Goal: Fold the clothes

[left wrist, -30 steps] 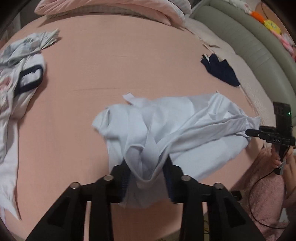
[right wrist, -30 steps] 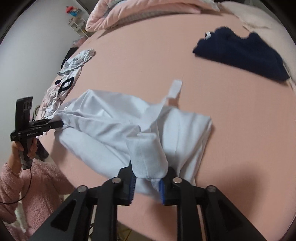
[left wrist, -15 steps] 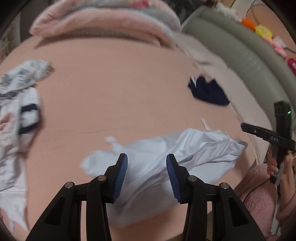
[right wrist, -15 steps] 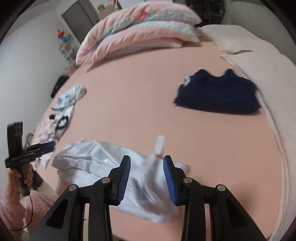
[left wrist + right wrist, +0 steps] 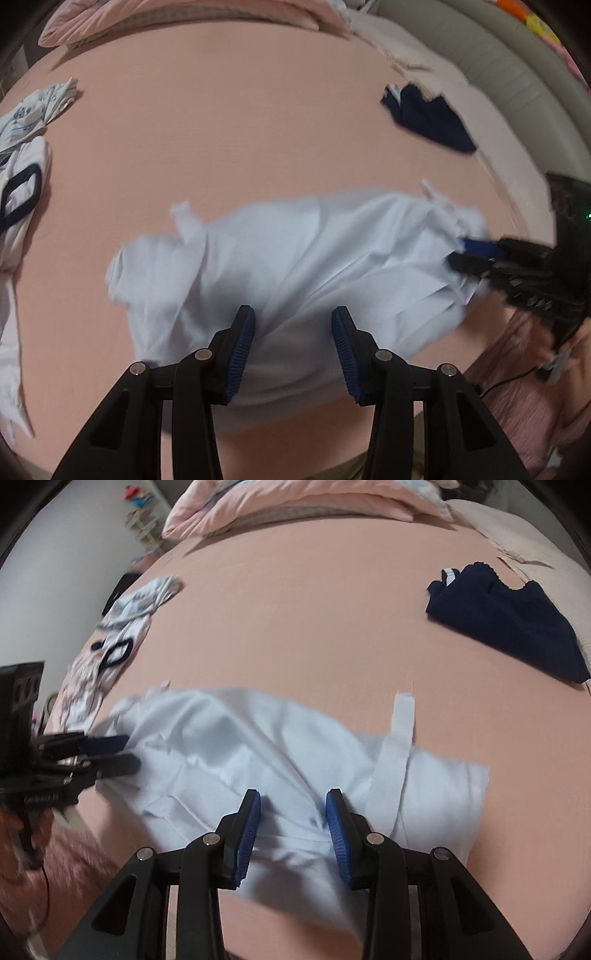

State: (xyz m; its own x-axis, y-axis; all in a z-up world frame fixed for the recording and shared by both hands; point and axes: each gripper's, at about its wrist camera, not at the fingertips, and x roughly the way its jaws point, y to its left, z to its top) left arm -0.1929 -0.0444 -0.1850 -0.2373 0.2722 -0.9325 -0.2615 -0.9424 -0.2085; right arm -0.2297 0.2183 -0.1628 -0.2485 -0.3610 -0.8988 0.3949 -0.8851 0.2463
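Only legible writing: none | navy garment [image 5: 509,624] white tag [image 5: 447,575] blurred

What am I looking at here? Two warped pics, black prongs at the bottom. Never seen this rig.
No robot: a person holds a two-finger gripper in each hand, each with a fisheye camera looking along its fingers. The prongs with blue pads are those fingers. One picture is from the left gripper, the other from the right gripper; each also shows the other gripper at its side edge. Both hang open above a crumpled pale blue garment on a pink bed, gripping nothing. Also on the bed: a navy garment, white printed clothes, pink bedding at the head.
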